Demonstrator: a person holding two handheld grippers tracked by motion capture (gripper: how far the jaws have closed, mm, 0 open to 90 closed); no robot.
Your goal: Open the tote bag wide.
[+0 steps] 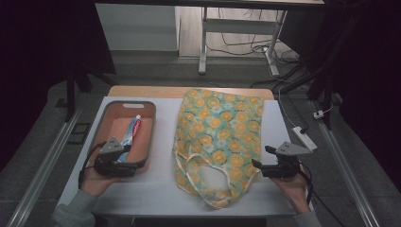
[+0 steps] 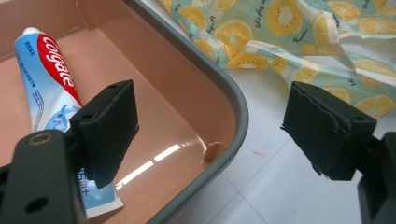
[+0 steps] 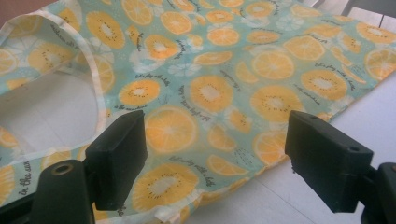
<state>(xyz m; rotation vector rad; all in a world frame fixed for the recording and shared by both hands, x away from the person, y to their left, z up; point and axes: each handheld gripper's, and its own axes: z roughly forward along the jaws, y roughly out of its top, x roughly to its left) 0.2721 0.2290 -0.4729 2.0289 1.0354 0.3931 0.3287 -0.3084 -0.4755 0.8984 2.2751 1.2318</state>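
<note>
High view: toothpaste tube (image 1: pixel 132 134) lying inside brown tray (image 1: pixel 150 128).

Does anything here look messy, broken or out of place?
Nothing is spilled or broken. The fruit-print tote bag lies rumpled, its handles twisted near the table's front edge. The toothpaste tube lies askew in the tray.

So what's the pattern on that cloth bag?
The cloth bag is pale teal, printed with orange citrus slices and small black writing. The right gripper view shows it best.
</note>
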